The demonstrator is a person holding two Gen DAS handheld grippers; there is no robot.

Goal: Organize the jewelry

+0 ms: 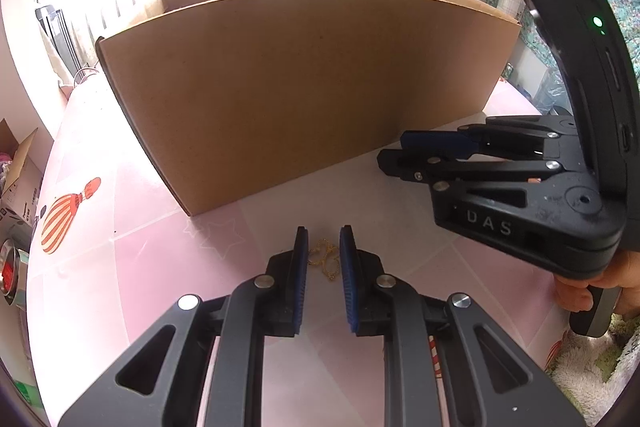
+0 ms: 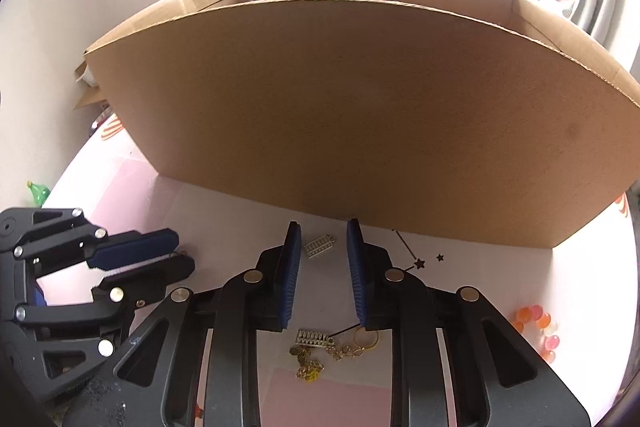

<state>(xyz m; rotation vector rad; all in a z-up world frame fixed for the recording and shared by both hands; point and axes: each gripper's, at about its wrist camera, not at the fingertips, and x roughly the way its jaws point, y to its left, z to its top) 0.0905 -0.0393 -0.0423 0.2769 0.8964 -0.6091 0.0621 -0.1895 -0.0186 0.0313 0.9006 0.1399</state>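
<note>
Blue-padded fingers of the left claw (image 1: 324,259) angle down toward the counter (image 1: 120,267) with a gap between them, nothing pinched; a gold chain (image 1: 325,258) lies on the counter in that gap, just before the cardboard box (image 1: 296,87). Right of it, the right claw (image 2: 323,259) tilts downward too, jaws apart, a small silver comb-like charm (image 2: 319,247) between them near the box wall. Gold jewelry pieces (image 2: 332,347) lie farther from the box.
</note>
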